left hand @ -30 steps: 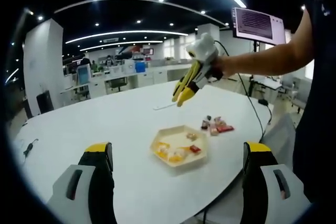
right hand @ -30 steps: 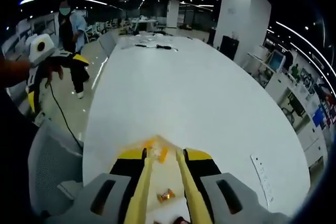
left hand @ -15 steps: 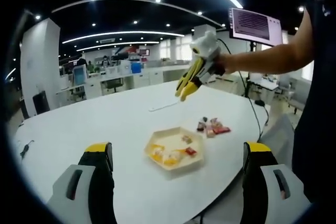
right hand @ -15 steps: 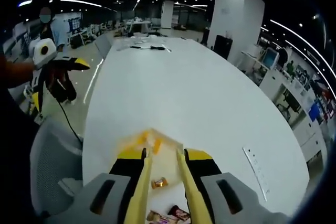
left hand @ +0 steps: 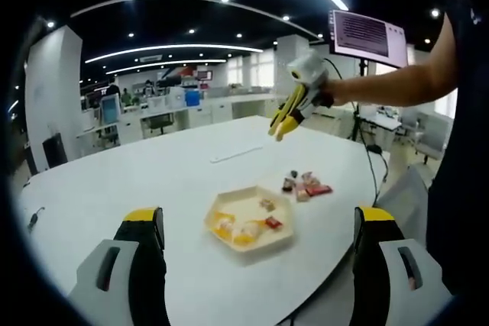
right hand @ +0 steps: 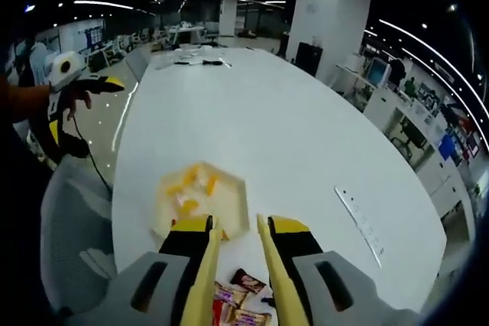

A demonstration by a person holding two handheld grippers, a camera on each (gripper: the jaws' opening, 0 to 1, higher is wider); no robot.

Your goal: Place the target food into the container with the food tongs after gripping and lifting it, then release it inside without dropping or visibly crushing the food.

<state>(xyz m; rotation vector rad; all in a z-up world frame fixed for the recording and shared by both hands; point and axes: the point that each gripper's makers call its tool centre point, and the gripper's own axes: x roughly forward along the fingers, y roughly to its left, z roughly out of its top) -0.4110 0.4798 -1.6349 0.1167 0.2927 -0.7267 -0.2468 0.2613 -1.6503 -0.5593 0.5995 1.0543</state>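
Observation:
A pale hexagonal tray (left hand: 246,202) on the white table (left hand: 153,181) holds yellow and red food pieces (left hand: 235,228). Several wrapped snacks (left hand: 304,185) lie just beyond it. My left gripper (left hand: 260,217) stands wide open and empty, well short of the tray. A person's hand holds my right gripper (left hand: 284,124) high over the table. In the right gripper view, my right gripper (right hand: 237,227) is shut on the yellow food tongs (right hand: 206,265), whose arms stand apart with nothing between them. The tongs' tips hang over the near rim of the tray (right hand: 229,204), with the snacks (right hand: 237,295) below them.
A long power strip (right hand: 365,223) lies on the table to the right. A grey chair (right hand: 72,242) stands at the table's left edge, near my left gripper (right hand: 69,89). A monitor (left hand: 367,33) stands behind the person's arm (left hand: 397,85). The far table surface (right hand: 267,112) is bare.
My right gripper has drawn back with the tongs from over the tray's middle to its near rim, so the wrapped snacks have come into its view. In the left gripper view it has moved right.

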